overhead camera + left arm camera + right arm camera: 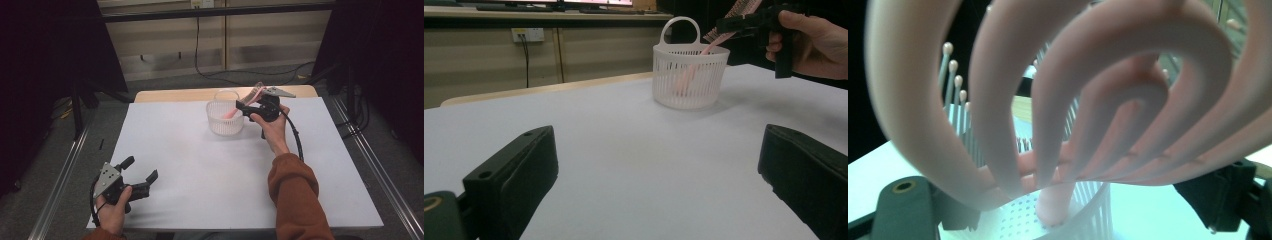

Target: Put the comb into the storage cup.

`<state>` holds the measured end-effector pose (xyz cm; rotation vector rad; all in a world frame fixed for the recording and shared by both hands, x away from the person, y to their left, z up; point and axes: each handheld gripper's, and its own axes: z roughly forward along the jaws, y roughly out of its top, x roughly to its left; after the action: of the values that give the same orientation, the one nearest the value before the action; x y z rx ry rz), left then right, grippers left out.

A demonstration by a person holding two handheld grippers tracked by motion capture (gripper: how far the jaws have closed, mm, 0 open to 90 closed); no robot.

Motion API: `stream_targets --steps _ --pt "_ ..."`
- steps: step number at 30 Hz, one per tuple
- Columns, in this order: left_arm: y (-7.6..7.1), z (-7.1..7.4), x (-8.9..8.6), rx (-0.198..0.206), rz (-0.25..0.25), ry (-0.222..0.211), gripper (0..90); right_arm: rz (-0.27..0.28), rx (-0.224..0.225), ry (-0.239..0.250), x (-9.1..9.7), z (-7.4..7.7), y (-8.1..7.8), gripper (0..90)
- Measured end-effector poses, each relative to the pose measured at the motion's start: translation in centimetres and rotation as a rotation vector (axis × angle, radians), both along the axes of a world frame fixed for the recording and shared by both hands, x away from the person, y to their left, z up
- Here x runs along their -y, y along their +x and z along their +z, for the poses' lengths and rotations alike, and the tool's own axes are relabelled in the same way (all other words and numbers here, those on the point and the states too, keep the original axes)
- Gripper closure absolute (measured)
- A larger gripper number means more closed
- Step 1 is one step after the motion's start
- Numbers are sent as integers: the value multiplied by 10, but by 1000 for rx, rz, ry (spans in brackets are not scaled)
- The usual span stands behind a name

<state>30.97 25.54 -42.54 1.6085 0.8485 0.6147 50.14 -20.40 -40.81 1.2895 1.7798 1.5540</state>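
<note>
No text, label, brand, number or sign could be read in any of the pictures. The basket (225,119), the brush (247,102) and the table (200,170) bore no lettering. The wall socket (527,34) behind was too small to show any marking.

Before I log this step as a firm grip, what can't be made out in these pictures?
- High view: where the right gripper meets the pink hairbrush is too small to judge; the hand covers part.
- Right gripper view: the brush head sits so close it blurs and hides the jaws' contact.
- Left gripper view: the brush head is cut off by the top edge; the basket wall veils the handle's end.
</note>
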Motion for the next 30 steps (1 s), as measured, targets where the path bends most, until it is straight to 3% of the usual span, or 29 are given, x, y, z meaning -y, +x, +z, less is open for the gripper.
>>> stream_targets --steps 15,30 --pt "0 0 0 0 0 1 27 -1 5 -20 -1 4 -4 88" --pt "0 0 0 3 0 2 27 -31 61 -64 -6 15 -11 31"
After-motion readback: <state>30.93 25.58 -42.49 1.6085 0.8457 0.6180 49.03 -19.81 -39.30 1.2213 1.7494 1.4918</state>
